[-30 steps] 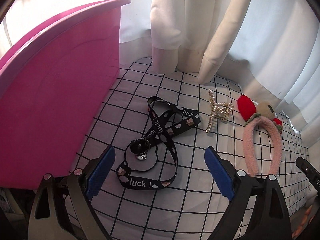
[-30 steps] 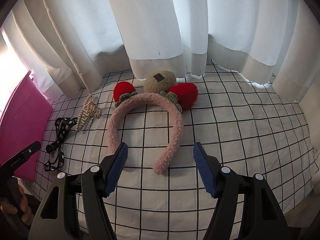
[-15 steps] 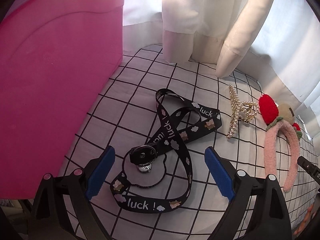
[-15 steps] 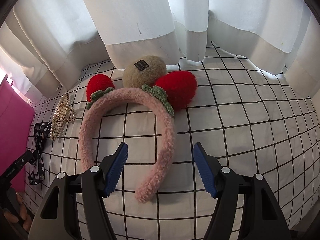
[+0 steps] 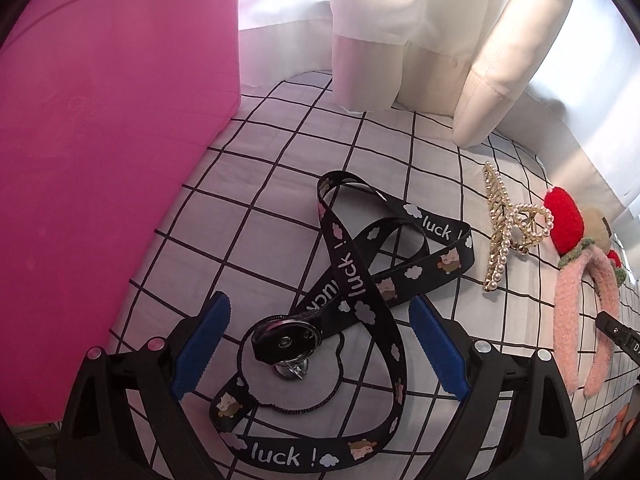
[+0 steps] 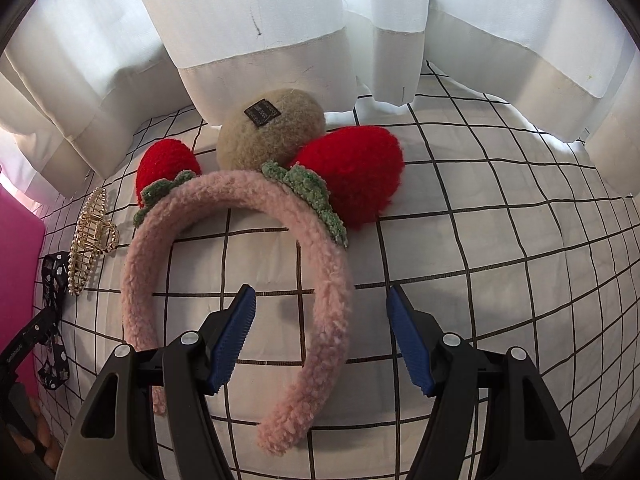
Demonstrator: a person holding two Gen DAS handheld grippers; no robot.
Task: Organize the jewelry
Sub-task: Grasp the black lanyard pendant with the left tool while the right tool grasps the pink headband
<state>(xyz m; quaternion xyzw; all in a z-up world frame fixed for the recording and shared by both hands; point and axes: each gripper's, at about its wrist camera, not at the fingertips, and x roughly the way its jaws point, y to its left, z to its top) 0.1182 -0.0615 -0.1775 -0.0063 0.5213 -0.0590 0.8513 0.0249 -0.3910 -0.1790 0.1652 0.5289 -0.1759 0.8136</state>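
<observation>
One lanyard [image 5: 360, 280]; one hair clip [image 5: 508, 232]; one headband [image 6: 240, 248] — both claws [image 5: 320, 344] [image 6: 322, 340] wide, empty.

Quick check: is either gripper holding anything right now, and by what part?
Nothing is held. The left gripper is open over the lanyard clasp; the right gripper is open astride one arm of the headband, pads not touching.

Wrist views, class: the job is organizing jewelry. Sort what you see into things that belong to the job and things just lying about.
Belongs to the job:
- black printed "luck !" lanyard with metal clasp
- gold pearl-studded claw hair clip
- fuzzy pink headband with red strawberries
- pink plastic bin, likely the container

Just lying about:
- white curtains
- white black-gridded cloth
</observation>
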